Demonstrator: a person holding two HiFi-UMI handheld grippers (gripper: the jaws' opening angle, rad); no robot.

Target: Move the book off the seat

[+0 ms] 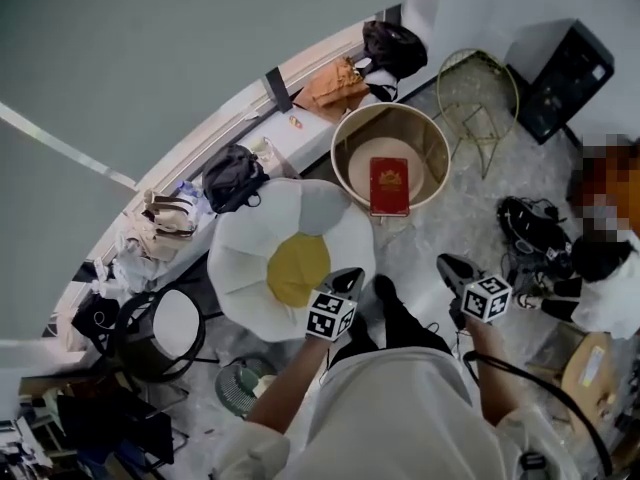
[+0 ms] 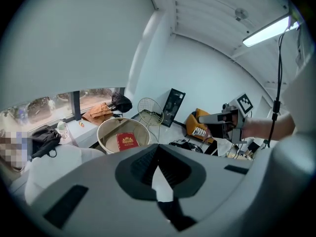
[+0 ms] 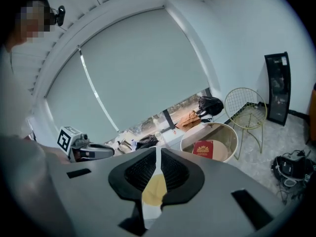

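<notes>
A red book lies flat inside a round beige tub-shaped seat beyond a white flower-shaped cushion seat with a yellow centre. My left gripper hovers over the flower seat's near edge, shut and empty. My right gripper is level with it over the floor to the right, also shut with nothing in it. The left gripper view shows the book far past its closed jaws, with the right gripper off to the side. The right gripper view has the book to the right of its closed jaws.
A gold wire stool and a black speaker stand behind the tub. Bags lie along the window ledge. Shoes and a seated person are at the right. A black round stool stands at the left.
</notes>
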